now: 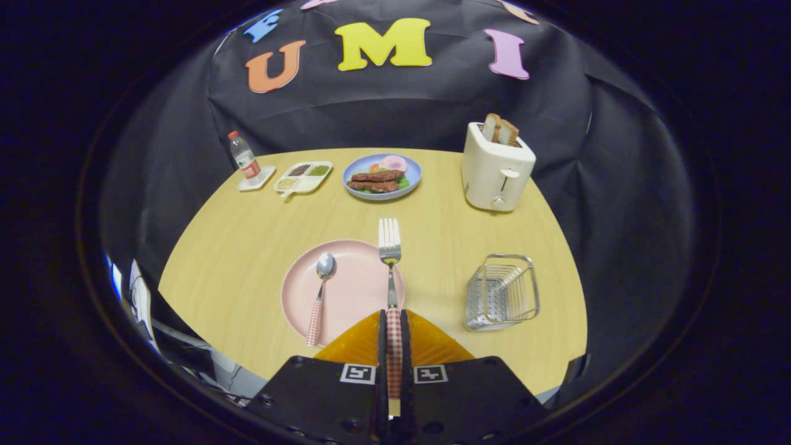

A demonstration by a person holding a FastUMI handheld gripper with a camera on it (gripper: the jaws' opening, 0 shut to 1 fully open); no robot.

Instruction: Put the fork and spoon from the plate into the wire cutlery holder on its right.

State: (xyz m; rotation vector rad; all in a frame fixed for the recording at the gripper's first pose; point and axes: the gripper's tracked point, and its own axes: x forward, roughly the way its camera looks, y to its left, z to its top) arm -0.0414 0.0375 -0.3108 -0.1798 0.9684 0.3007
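Note:
My gripper (393, 318) is shut on the red-checked handle of the fork (390, 250), both fingers pressing its sides. The fork sticks out straight ahead, its tines past the far rim of the pink plate (355, 290), and it appears lifted above the plate. The spoon (320, 290) lies on the plate's left part, bowl away from me, its checked handle hanging over the near rim. The wire cutlery holder (502, 292) stands on the wooden table to the right of the plate and of my fingers.
Beyond the plate are a blue plate of food (382, 176), a white toaster (496, 173) with bread, a divided snack tray (303, 176) and a small water bottle (244, 157). The table's near edge runs just under my fingers.

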